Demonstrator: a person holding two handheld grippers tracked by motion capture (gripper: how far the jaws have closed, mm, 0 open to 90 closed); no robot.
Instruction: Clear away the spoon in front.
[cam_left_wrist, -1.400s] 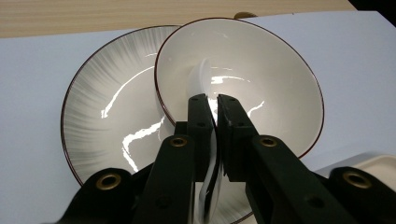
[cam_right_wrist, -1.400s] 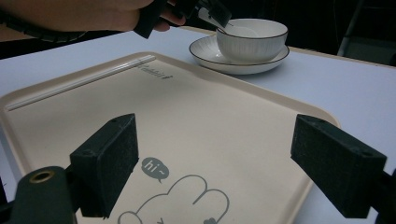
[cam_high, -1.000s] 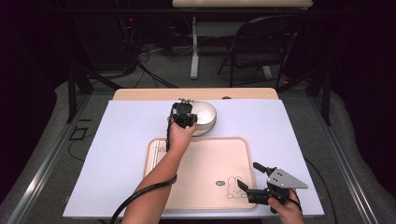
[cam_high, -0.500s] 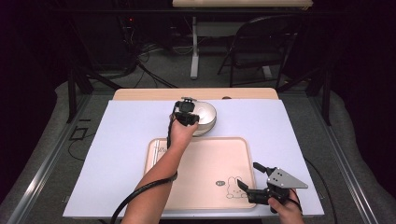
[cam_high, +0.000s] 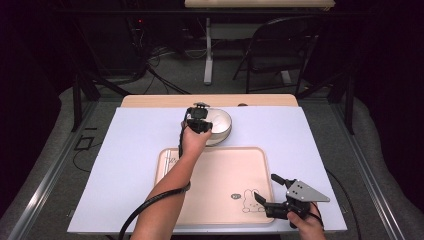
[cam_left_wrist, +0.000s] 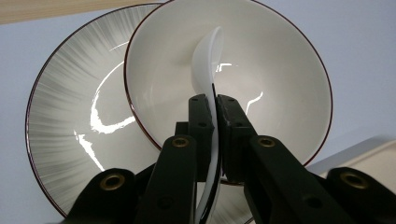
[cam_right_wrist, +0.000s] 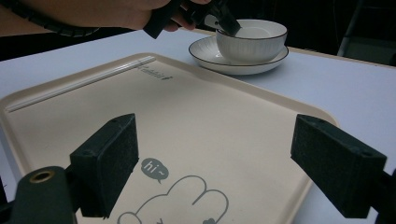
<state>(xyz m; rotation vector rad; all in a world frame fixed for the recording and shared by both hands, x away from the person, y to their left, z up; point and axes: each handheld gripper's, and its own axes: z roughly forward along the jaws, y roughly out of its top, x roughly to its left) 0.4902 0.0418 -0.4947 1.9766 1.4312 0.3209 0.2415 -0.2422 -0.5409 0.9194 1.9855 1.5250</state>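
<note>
White ceramic spoon (cam_left_wrist: 205, 56) is pinched by its handle between the pads of the left gripper (cam_left_wrist: 213, 100), its scoop lying inside the bowl (cam_left_wrist: 280, 60). Whether the scoop rests on the bowl's floor or hangs just clear of it cannot be settled from the left gripper view. The jaws have just been closing over the last half second, and the spoon handle stands between them.

The bowl sits on a striped plate (cam_left_wrist: 70, 116), off centre toward that plate's right in the left gripper view. In the high view the stack stands at the far middle of the white table cover (cam_high: 135, 140), just beyond the far edge of the beige tray (cam_high: 220, 170), with the left gripper (cam_high: 199, 119) above it.

The right gripper (cam_high: 265, 189) hangs over the near right corner of the tray, its jaws spread wide and nothing between them. In the right gripper view the tray surface (cam_right_wrist: 196, 116) with its rabbit print lies bare, and the bowl (cam_right_wrist: 252, 39) and plate (cam_right_wrist: 219, 58) stand beyond the tray's far rim.

Judgement on progress: the grasp of the spoon looks complete. Not yet done: the spoon is not lifted out of the bowl, and no crockery has been placed on the tray. If the work is to load the tray, all three pieces remain to be moved and the job is at an early stage.
</note>
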